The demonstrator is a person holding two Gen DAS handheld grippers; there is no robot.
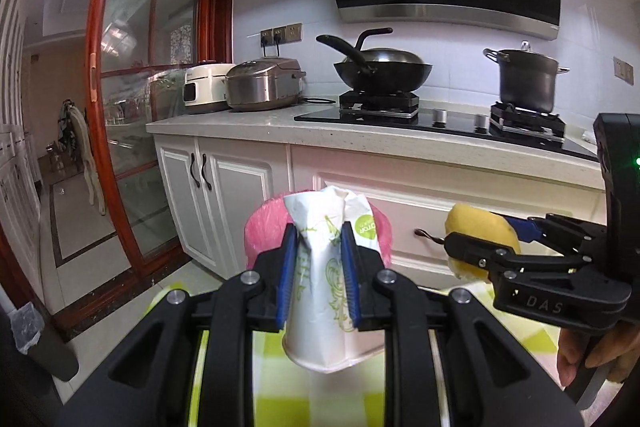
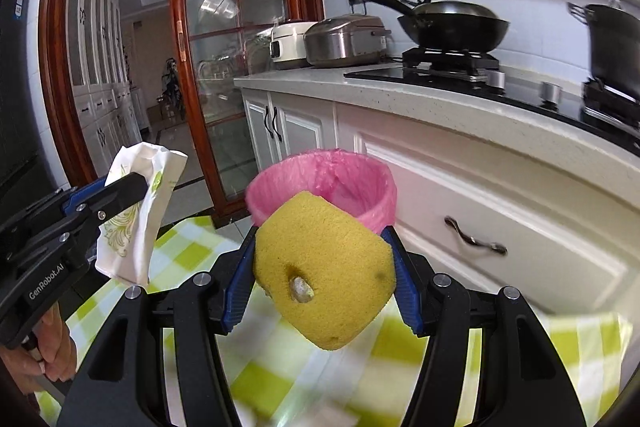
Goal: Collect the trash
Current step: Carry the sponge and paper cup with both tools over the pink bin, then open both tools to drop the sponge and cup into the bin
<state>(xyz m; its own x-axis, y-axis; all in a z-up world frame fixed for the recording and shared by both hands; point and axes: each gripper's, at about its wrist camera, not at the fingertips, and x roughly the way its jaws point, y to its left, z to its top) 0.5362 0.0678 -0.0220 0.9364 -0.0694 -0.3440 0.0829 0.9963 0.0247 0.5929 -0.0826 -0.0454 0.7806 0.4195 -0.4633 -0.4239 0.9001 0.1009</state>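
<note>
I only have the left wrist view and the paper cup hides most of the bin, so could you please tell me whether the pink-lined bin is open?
Observer: Yes. In the right wrist view the pink-lined bin is open at the top, just beyond the yellow sponge.
Operator: Thank you. Is the sponge clean?
Observer: No; its near face carries a pale scrap stuck in a dent, and a dark spot.
Operator: And how does the right gripper hold it?
Observer: The right gripper has one blue finger on each side of the sponge.
</note>
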